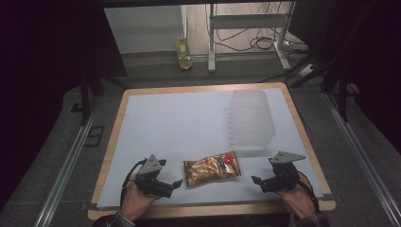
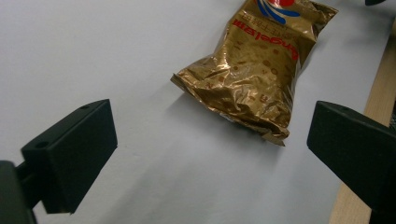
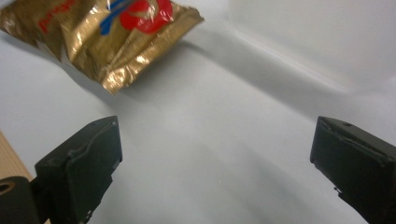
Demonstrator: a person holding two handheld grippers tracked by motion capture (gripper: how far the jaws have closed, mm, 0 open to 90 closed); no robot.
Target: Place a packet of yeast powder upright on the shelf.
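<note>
A crinkled gold snack bag (image 1: pixel 212 168) with red and blue print lies on the white mat near the front of the table. My left gripper (image 1: pixel 174 184) sits just left of it, held in a hand, jaws open and empty. In the left gripper view the bag (image 2: pixel 259 65) lies ahead between the spread jaws, apart from them. My right gripper (image 1: pixel 257 180) rests to the bag's right, also open with nothing in it. The right gripper view has the bag's end (image 3: pixel 100 35) at upper left, beyond the jaws.
A stack of clear plastic containers (image 1: pixel 250 120) stands behind the bag on the right half of the mat (image 1: pixel 179 123). The wooden table edge (image 1: pixel 208 210) runs along the front. A yellow bottle (image 1: pixel 183 53) stands on the floor beyond the table.
</note>
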